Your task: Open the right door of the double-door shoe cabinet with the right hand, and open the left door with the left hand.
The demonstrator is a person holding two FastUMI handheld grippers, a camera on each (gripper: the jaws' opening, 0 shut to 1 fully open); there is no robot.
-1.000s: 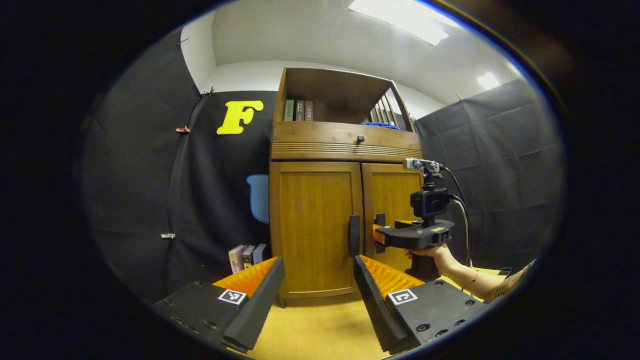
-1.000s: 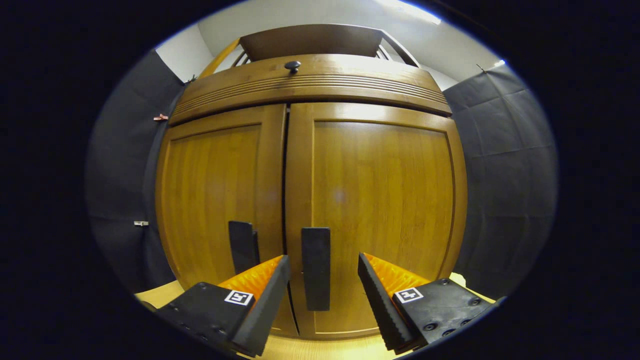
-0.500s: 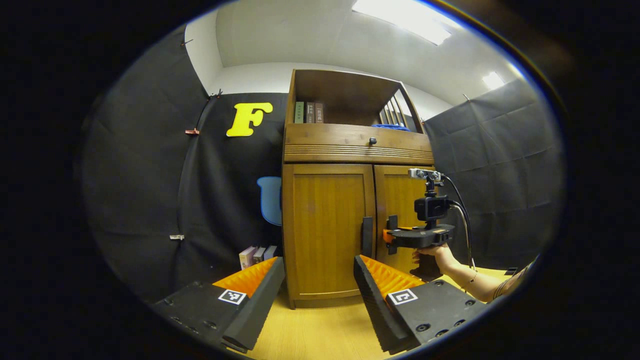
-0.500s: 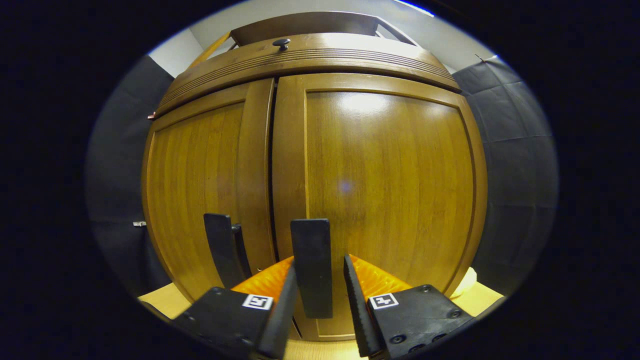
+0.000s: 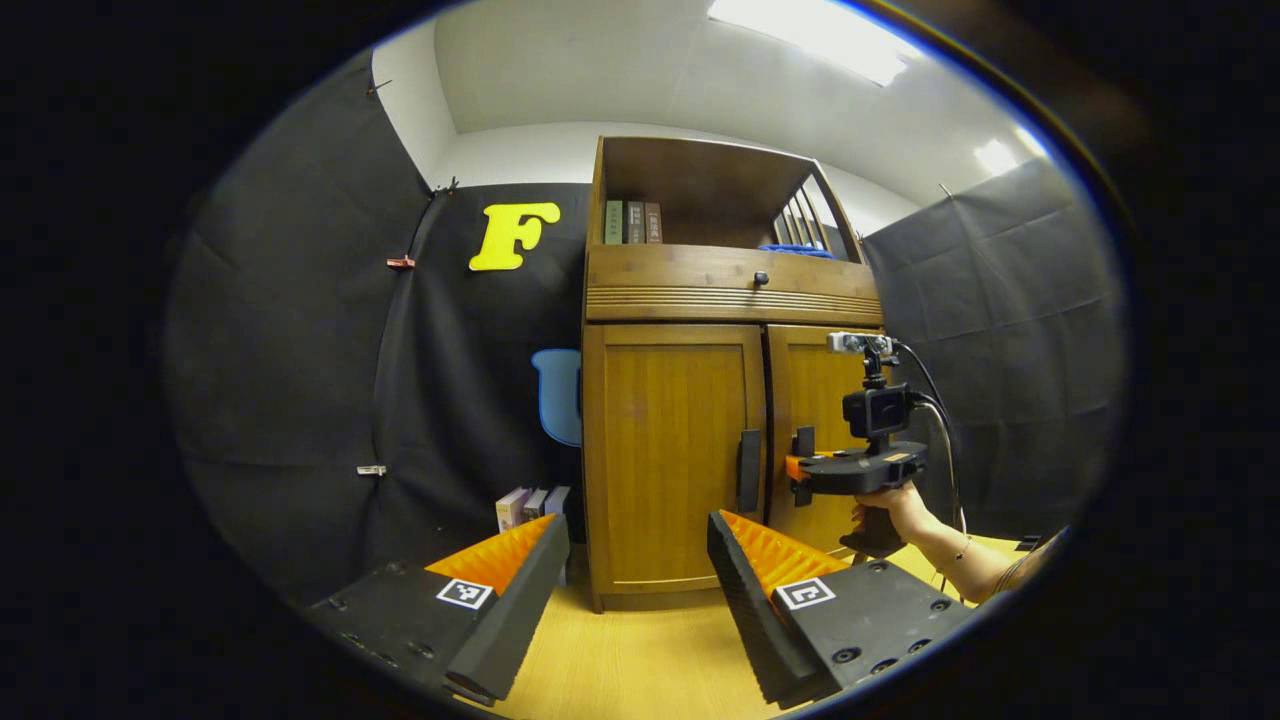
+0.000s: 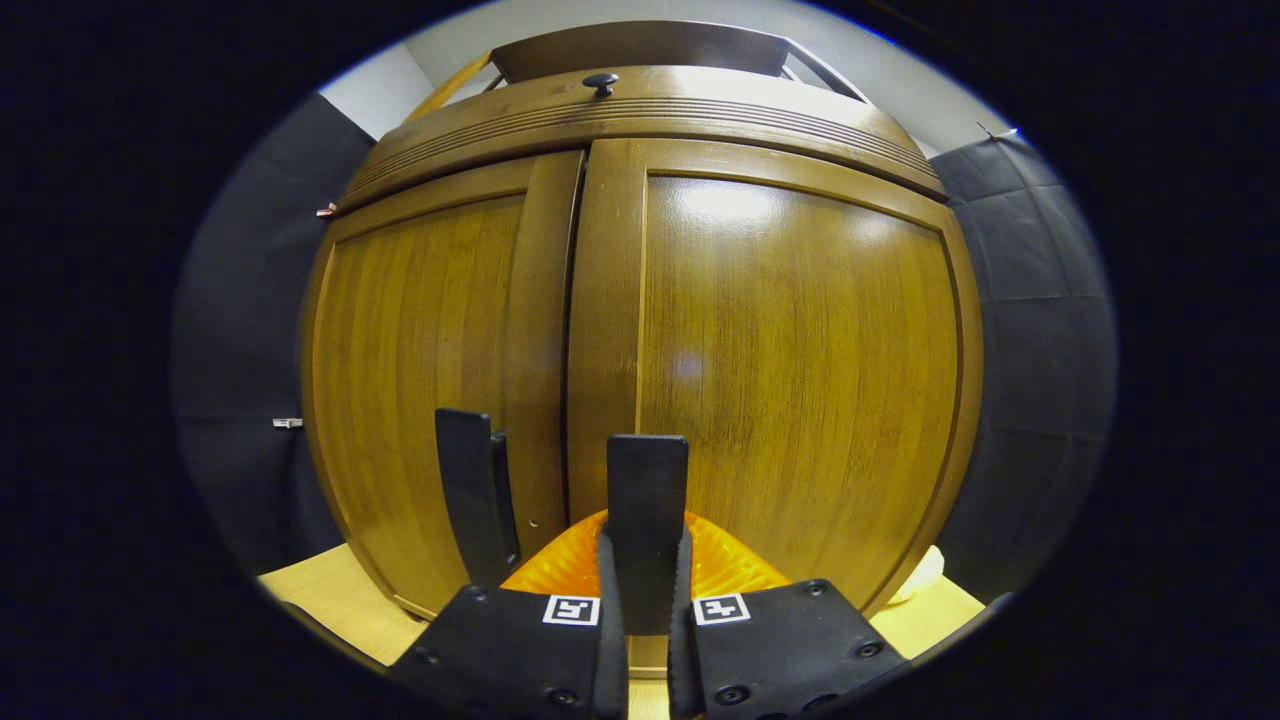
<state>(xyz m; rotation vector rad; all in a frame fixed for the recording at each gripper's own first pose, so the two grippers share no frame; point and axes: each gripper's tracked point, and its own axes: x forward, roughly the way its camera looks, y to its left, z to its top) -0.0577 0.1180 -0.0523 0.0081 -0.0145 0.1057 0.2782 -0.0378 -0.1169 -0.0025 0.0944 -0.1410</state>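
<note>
In the right gripper view, the right gripper (image 6: 646, 590) is clenched on the right door handle (image 6: 647, 500), a dark upright bar that rises from between its 2 fingers, with a finger pressing on each side of it. The right door (image 6: 790, 380) stands directly ahead of this gripper, still flush with the left door (image 6: 430, 380), and the seam between the 2 doors runs just to the left of the held handle. The left door handle (image 6: 468, 495), another dark upright bar, stands just left of that seam, untouched. Above both doors runs the ribbed drawer front with a small dark knob (image 6: 600, 81). In the left gripper view, the left gripper (image 5: 630, 590) is released, its 2 fingers spread wide and touching nothing, well back from the shoe cabinet (image 5: 720, 300), which stands ahead of it on the wooden floor (image 5: 630, 660). Seen between those fingers, the left door (image 5: 672, 460) is closed and its handle (image 5: 748, 470) lies ahead and slightly to the right of the gap. Farther to the right, a hand (image 5: 895, 505) holds the right gripper (image 5: 800, 468) against the right door's handle. Books (image 5: 632, 222) stand on the open shelf at the top, and more books (image 5: 530, 505) sit on the floor left of the cabinet.
</note>
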